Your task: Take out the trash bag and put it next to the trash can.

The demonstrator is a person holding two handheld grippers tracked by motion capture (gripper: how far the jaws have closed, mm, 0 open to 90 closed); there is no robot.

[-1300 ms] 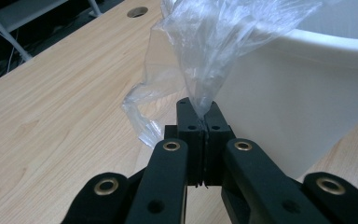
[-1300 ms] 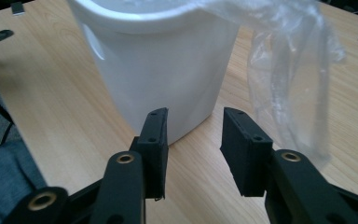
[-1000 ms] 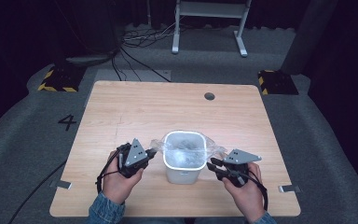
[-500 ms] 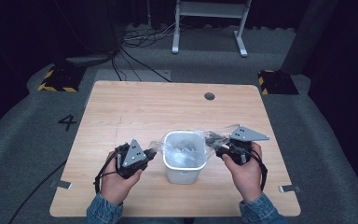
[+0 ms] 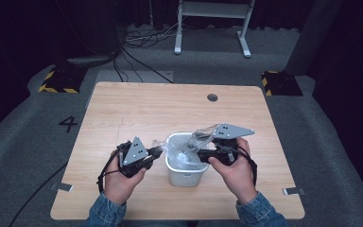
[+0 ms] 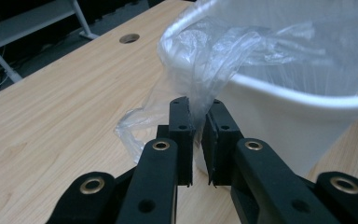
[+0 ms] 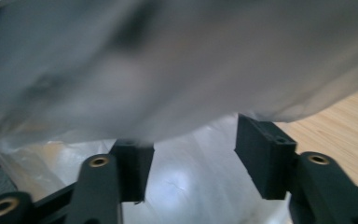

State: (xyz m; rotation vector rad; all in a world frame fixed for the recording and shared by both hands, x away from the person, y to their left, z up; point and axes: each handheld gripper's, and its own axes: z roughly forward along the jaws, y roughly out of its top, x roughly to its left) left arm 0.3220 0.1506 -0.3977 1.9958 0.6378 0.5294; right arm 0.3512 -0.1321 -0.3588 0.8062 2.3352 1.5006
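A small white bin (image 5: 184, 174) stands on the wooden table (image 5: 137, 113) near its front edge, lined with a clear plastic bag (image 5: 185, 153). My left gripper (image 5: 158, 152) is at the bin's left side, shut on a bunched fold of the bag (image 6: 214, 51) just outside the bin's rim (image 6: 279, 100). My right gripper (image 5: 196, 152) reaches over the bin's right rim with its jaws open; a loose flap of bag (image 5: 204, 135) rises above it. In the right gripper view, blurred plastic (image 7: 168, 70) hangs close over the open jaws and the bag's inside shows between them.
A round cable hole (image 5: 212, 97) sits near the table's far edge. Two tape strips (image 5: 64, 187) (image 5: 293, 191) mark the front corners. A white metal stand (image 5: 212, 14) and cables lie on the floor beyond the table.
My right gripper has moved from beside the bin's right wall up and left over its rim, and the bag's right flap has lifted. The left gripper has held still on the bag.
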